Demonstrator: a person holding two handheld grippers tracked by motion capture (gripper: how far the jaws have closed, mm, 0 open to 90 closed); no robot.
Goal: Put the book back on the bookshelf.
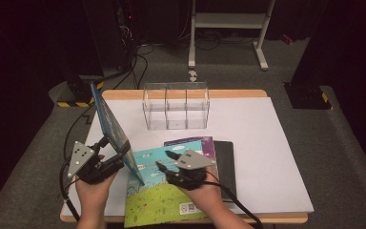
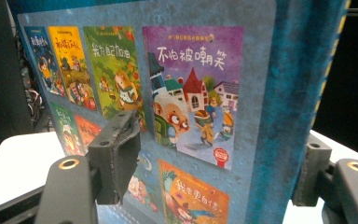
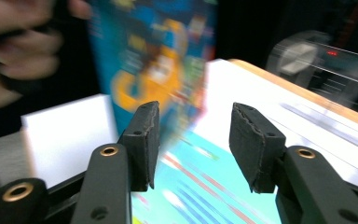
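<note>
A thin blue picture book (image 1: 109,121) stands upright at the table's left, its lower corner resting on a teal-and-green book (image 1: 159,195) that lies flat near the front edge. My left gripper (image 1: 109,149) is shut on the blue book's lower part. In the left gripper view the back cover (image 2: 191,84), printed with small book covers, runs between the jaws of that gripper (image 2: 214,163). My right gripper (image 1: 166,161) hovers open over the flat book, just right of the upright one. Its view is blurred: nothing is between the jaws of the right gripper (image 3: 193,140), with the blue book (image 3: 158,60) beyond them.
A clear three-slot acrylic holder (image 1: 176,106) stands at the back middle of the white tabletop (image 1: 267,143). A purple book (image 1: 208,143) and a black book (image 1: 225,162) lie under the flat book's right side. White frame legs and cables are on the floor behind.
</note>
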